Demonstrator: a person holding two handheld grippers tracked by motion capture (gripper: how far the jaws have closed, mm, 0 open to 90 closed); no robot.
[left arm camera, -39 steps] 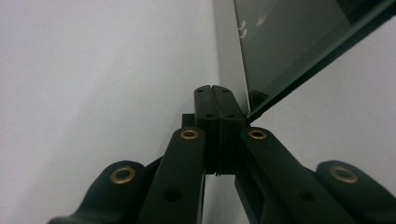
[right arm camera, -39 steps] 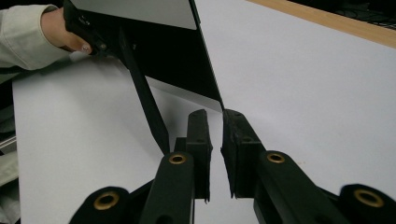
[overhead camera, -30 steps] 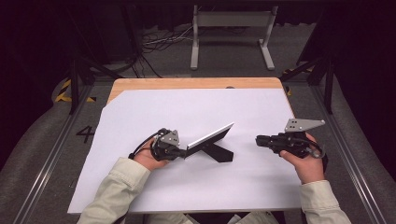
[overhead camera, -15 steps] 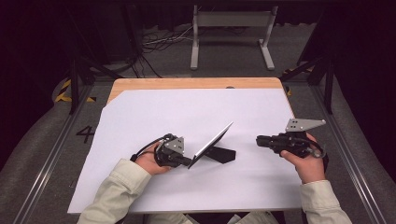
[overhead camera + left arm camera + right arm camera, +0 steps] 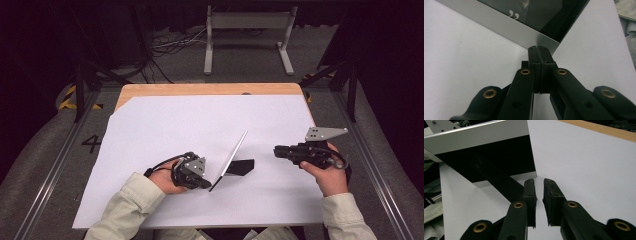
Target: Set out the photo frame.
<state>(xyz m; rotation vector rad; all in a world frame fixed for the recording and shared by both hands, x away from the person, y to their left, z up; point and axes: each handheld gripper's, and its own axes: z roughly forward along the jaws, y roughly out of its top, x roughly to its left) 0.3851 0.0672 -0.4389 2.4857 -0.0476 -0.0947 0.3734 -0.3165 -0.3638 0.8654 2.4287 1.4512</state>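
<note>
Left tongs (image 5: 204, 184), held low over the white-covered tabletop (image 5: 165, 130): jaws fully closed, pinching the near lower corner of a thin silver-edged panel (image 5: 229, 161). The panel stands tilted on edge, rising away from these tongs toward the far right, with a black prop (image 5: 240, 167) lying just behind it on the side toward the right tongs. Right tongs (image 5: 276, 151): jaws parted by a narrow gap with nothing between them, pointing at the panel's dark back from a short way off, not touching it.
</note>
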